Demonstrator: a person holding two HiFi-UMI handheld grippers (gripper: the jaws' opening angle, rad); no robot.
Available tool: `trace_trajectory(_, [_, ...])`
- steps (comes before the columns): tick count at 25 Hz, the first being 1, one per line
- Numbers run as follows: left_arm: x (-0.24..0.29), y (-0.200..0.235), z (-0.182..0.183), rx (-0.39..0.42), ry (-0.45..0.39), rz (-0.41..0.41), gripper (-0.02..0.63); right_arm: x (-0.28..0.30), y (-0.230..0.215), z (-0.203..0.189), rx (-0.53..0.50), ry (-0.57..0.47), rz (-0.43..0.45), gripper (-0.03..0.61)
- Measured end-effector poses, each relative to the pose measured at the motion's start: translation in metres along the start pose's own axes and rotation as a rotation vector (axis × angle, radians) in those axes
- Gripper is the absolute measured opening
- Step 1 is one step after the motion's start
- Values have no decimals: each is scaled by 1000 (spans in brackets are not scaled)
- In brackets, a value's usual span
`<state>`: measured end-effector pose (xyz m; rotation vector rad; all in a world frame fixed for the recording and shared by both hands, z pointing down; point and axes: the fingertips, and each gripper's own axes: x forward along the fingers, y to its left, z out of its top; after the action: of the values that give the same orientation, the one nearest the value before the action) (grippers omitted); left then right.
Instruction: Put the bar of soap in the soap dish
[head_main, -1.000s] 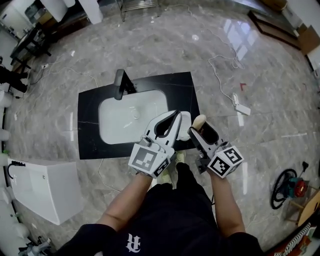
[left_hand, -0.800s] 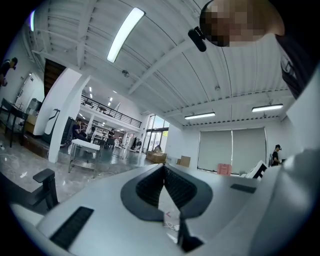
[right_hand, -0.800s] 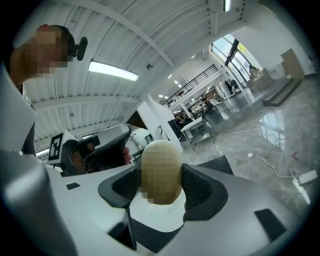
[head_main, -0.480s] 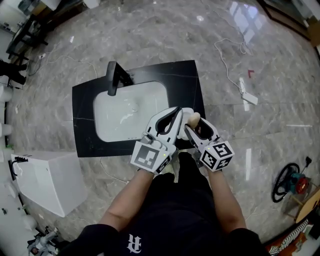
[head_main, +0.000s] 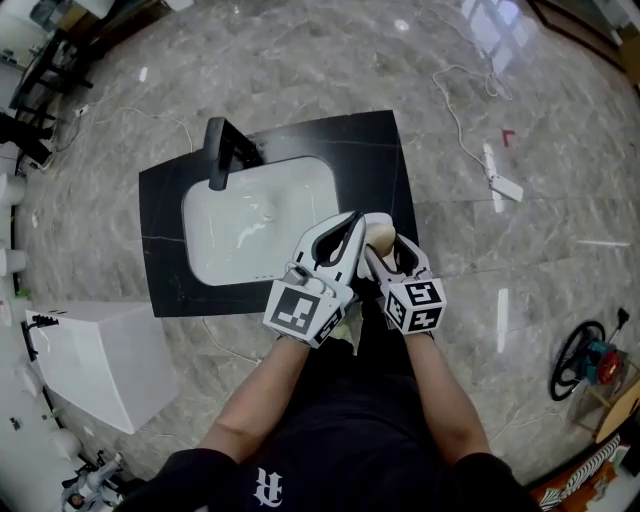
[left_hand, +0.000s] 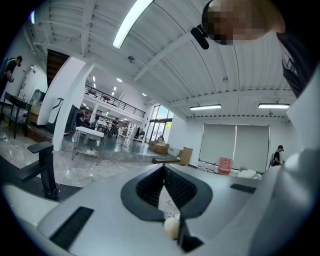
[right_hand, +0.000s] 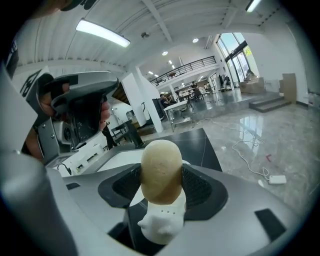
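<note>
A beige bar of soap (head_main: 381, 235) stands upright between the pads of my right gripper (head_main: 384, 246), which is shut on it. In the right gripper view the soap (right_hand: 161, 169) fills the middle, and a white soap dish (right_hand: 161, 223) with small holes lies right under it. The dish sits at the front right corner of the black countertop (head_main: 372, 150). My left gripper (head_main: 354, 220) is just left of the soap, shut, its fingertips touching and nothing held. In the left gripper view the soap (left_hand: 171, 227) shows small, low between the closed jaws.
A white sink (head_main: 205, 262) is set into the countertop with a black faucet (head_main: 218, 152) at its far left. A white box (head_main: 90, 365) stands on the marble floor to the left. A power strip (head_main: 500, 177) and cables lie on the floor to the right.
My right gripper has carried the soap leftward, close beside the left gripper and over the dish. The left gripper has barely moved.
</note>
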<state>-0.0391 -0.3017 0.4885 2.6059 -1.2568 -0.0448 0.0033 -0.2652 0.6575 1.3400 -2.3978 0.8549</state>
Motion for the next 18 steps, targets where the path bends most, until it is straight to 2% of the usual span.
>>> trace_trajectory(8, [-4,8,-7,9,-4,3,6,19,-8,-22,-31,73,-87,259])
trace_trajectory(18, [-10,12,-6,20,-16,9,6,26,-8,-29,-86,137,-162,259])
